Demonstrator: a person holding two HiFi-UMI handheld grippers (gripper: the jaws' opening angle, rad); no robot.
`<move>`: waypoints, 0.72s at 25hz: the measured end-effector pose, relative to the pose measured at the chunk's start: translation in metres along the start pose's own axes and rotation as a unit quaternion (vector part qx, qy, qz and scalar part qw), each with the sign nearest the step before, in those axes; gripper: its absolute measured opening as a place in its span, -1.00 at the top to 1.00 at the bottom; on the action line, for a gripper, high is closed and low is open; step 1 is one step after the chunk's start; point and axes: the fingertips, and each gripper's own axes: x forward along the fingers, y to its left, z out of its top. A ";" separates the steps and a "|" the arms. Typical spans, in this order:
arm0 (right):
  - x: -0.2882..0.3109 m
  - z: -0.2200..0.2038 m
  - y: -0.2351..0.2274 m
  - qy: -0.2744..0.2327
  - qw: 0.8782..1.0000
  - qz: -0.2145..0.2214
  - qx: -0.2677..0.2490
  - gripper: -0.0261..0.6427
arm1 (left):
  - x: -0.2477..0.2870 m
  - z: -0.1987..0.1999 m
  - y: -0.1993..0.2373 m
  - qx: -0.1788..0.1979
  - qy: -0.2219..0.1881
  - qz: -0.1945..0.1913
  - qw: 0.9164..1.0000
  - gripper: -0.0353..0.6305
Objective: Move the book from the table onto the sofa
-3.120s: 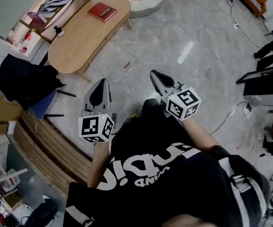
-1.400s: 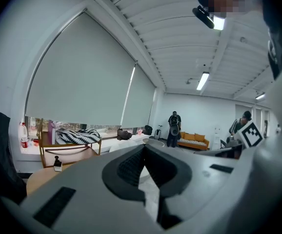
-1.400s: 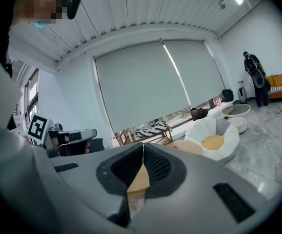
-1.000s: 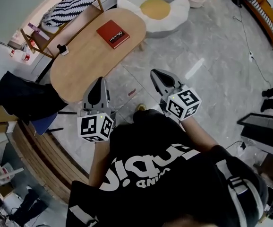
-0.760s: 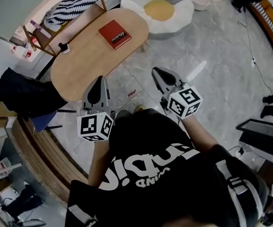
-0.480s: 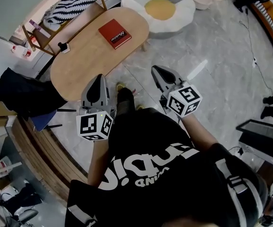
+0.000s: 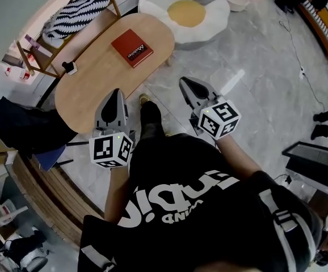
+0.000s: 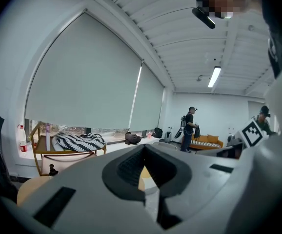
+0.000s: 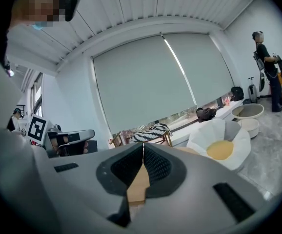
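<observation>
Left tongs (image 7: 117, 91): clenched, jaws meeting tip to tip with nothing between them, as the left gripper view confirmed (image 8: 143, 148). Right tongs (image 7: 183, 82): likewise clenched and empty (image 9: 143, 145). Both were held out in front of the person, roughly level. In the head view the left tongs lay over the near long edge of the bench (image 7: 93, 89), and the right tongs stood over the floor, clear of that edge. Neither touched anything.

The red book (image 7: 131, 47) lay flat and closed on the bench, near its far rounded end, well apart from both tongs. A small dark object (image 7: 69, 68) stood at the far long edge of the bench, apart from the book. A fried-egg-shaped cushion seat (image 7: 184, 11) sat on the floor just past the far end of the bench; whether this is the sofa intended could not be established.

Assessment: the task's grasp had not begun. The book appeared to be a stiff bound volume of moderate weight, with a cover likely to be smooth. Lying flat, it offers little purchase from above. The jaws would need to open and take it across its thickness at an exposed edge, preferably the spine side, so that it does not fan open.
</observation>
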 end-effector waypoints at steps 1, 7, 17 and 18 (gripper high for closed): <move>0.006 0.002 -0.003 0.001 1.000 -0.001 -0.001 0.91 | 0.008 0.001 0.004 -0.001 0.000 -0.001 1.000 0.87; 0.048 0.015 -0.028 0.007 1.000 -0.008 0.005 0.91 | 0.054 0.006 0.032 -0.009 0.008 -0.004 1.000 0.87; 0.143 0.052 -0.059 0.019 1.000 -0.006 0.007 0.91 | 0.139 0.037 0.093 -0.011 0.015 -0.004 1.000 0.87; 0.153 0.055 -0.061 0.020 1.000 -0.006 0.006 0.91 | 0.147 0.040 0.100 -0.011 0.016 -0.005 1.000 0.87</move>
